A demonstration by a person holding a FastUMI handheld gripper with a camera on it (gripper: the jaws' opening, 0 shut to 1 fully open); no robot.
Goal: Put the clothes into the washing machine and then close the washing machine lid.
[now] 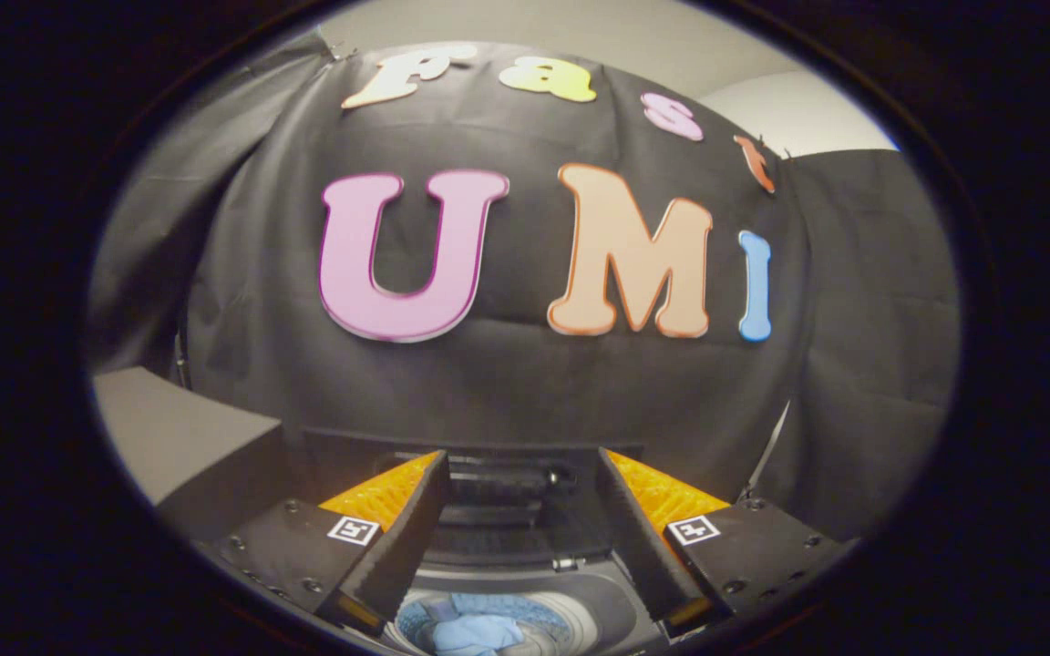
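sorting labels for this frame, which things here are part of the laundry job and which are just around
Part of the job:
- washing machine, lid not yet closed
- blue clothes in its drum
- gripper, fingers apart, holding nothing, above the drum

Just around:
- black cloth wall
- grey block beside the machine

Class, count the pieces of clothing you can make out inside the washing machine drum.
1, possibly more. A blue garment lies bunched in the washing machine drum, below and between the open claw's fingers. Folds may hide other pieces underneath.
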